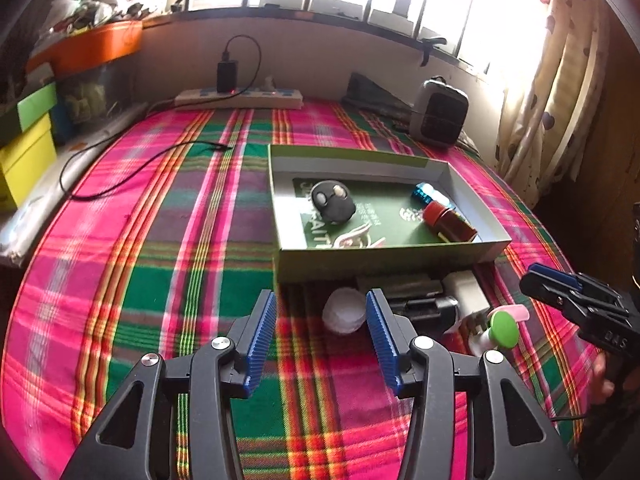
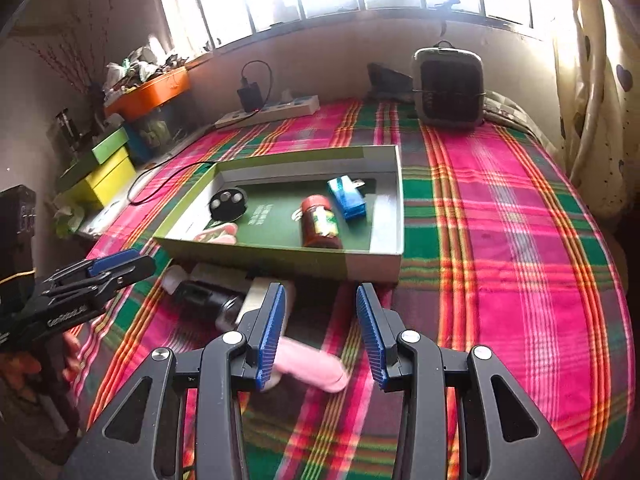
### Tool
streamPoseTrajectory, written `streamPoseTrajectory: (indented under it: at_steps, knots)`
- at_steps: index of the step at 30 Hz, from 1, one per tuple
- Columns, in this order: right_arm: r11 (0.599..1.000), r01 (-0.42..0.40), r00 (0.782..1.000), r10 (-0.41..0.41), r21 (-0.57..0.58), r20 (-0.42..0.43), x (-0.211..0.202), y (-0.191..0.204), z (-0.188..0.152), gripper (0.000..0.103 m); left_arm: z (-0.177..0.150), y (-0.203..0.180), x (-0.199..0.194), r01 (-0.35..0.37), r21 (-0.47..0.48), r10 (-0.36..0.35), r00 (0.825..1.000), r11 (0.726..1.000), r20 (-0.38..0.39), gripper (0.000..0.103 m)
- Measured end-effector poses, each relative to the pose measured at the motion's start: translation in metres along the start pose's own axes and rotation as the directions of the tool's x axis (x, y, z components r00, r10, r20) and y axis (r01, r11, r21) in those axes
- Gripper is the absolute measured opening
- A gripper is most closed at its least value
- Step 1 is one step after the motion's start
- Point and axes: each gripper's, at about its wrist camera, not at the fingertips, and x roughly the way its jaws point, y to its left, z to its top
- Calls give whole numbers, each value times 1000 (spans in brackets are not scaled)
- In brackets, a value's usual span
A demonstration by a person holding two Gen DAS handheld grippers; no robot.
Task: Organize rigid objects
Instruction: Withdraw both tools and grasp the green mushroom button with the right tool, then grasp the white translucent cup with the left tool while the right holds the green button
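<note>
A shallow green box (image 1: 380,258) (image 2: 280,259) lies on the plaid bed. It holds a black round gadget (image 1: 334,202) (image 2: 228,204), a blue item (image 1: 426,194) (image 2: 347,197), a red jar (image 1: 448,224) (image 2: 320,222) and a pink clip (image 1: 356,239) (image 2: 218,235). In front of the box lie a white round piece (image 1: 344,315), a black cylinder (image 1: 430,309) (image 2: 208,300), a white adapter (image 1: 468,292) (image 2: 256,296) and a small green-and-pink fan (image 1: 504,328). My left gripper (image 1: 320,300) (image 2: 120,264) is open, just short of the white piece. My right gripper (image 2: 320,296) (image 1: 552,276) is open above the fan's pink handle (image 2: 312,364), with its pads off it.
A power strip (image 1: 240,98) (image 2: 272,110) with a plugged charger sits by the far wall. A grey heater (image 1: 438,114) (image 2: 448,86) stands at the back right. Yellow and green boxes (image 1: 24,148) (image 2: 104,172) stack at the left. A black cable (image 1: 140,168) trails over the bedspread.
</note>
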Motion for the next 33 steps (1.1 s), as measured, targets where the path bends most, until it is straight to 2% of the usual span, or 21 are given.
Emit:
streamPoseTrajectory:
  at_steps: [5,14,16,21,26,33]
  knots:
    - [997,-72,997,72,-34,-6,-2,14,-11,39,-6,5,-2,15,-14,-16,1000,1000,-5,46]
    - [990,-112,994,109,-89,-31,1,36,-22,39,-14,13,0,30,-36,-30,999,999,-20,46]
    - [990,-107,994,104,-91,-39,4,39,-23,39,-15,15,1,33,-38,-34,999,999,-23,46]
    - [989,-97,995,93,-108,-40,6,46,-24,50,-17,16,3,46,-39,-48,998,998,-31,46]
    - [989,-34,998,27,-146,-49,11,51,-26,50,-18,15,6,59,-35,-61,997,998,-42,46]
    - [983,4,999,-12,-182,-44,15,55,-27,50,-17,14,10,61,-35,-63,997,998,-52,46]
